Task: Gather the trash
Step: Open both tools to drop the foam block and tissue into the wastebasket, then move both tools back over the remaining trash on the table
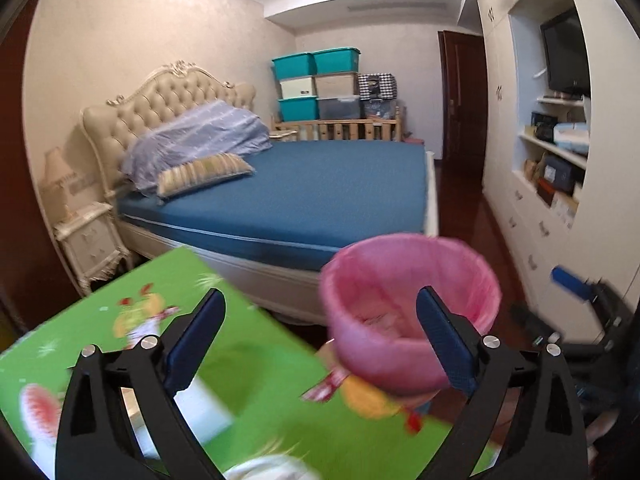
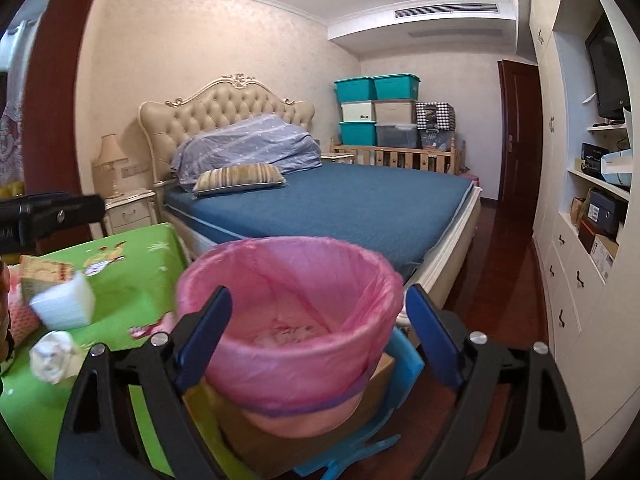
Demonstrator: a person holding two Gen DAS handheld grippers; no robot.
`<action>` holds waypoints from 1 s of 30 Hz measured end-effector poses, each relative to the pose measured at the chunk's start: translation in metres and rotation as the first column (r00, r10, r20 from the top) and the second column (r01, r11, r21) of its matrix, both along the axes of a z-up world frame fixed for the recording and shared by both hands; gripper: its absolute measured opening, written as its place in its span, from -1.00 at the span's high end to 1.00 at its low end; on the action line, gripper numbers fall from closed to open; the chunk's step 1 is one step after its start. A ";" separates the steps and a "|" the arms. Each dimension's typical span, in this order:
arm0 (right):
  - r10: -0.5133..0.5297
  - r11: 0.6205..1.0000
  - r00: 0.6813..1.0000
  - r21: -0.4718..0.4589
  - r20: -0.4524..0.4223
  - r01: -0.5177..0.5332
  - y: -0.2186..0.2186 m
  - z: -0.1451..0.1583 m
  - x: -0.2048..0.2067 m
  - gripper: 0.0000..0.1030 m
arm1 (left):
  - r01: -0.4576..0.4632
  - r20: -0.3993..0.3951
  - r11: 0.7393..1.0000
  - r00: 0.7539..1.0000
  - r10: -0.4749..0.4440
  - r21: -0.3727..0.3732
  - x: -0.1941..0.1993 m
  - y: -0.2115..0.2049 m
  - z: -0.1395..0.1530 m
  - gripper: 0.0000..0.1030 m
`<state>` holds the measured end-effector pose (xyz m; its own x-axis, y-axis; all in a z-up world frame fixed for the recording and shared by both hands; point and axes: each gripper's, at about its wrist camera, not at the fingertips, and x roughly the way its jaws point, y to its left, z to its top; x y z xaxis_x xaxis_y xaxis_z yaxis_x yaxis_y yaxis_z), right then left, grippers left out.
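Note:
A trash bin with a pink liner (image 2: pixel 292 320) stands on a cardboard box right of the green table; some trash lies at its bottom. It also shows in the left wrist view (image 1: pixel 404 312). My right gripper (image 2: pixel 320 336) is open and empty, its fingers either side of the bin, close above it. My left gripper (image 1: pixel 320 340) is open and empty above the table's right edge, left of the bin. On the green tablecloth (image 2: pixel 132 280) lie a crumpled white paper ball (image 2: pixel 52 356), a white foam block (image 2: pixel 64 300) and a small printed box (image 2: pixel 42 274).
A blue bed (image 2: pixel 340 208) fills the room behind the bin, with a nightstand (image 2: pixel 130 210) at its left. White cupboards and shelves (image 2: pixel 580 240) line the right wall. A blue plastic piece (image 2: pixel 404 356) sits beside the box under the bin. Storage bins (image 2: pixel 376 108) are stacked at the back.

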<state>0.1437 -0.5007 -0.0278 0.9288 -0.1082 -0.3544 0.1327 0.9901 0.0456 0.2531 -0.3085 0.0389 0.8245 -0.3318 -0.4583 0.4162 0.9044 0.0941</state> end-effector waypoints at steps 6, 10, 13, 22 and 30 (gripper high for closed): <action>0.037 0.999 0.999 0.039 -0.038 -0.035 0.032 -0.004 -0.011 -0.69 | -0.070 -0.025 0.998 0.997 0.070 0.006 -0.037 0.058 -0.010 -0.75; 0.084 0.996 0.995 0.048 -0.059 -0.081 0.059 -0.005 -0.014 -0.69 | -0.112 -0.031 0.994 0.993 0.112 -0.002 -0.061 0.095 -0.014 -0.75; 0.130 0.991 0.989 0.044 -0.070 -0.127 0.082 -0.006 -0.013 -0.69 | -0.149 -0.012 0.989 0.989 0.149 -0.012 -0.084 0.126 -0.012 -0.75; 0.248 0.969 0.958 0.048 -0.142 -0.243 0.143 -0.016 -0.008 -0.69 | -0.273 0.011 0.962 0.962 0.273 0.025 -0.144 0.213 -0.030 -0.75; 0.335 0.940 0.914 0.017 -0.228 -0.340 0.197 -0.021 -0.003 -0.81 | -0.348 -0.109 0.937 0.932 0.346 0.004 -0.158 0.264 -0.060 -0.75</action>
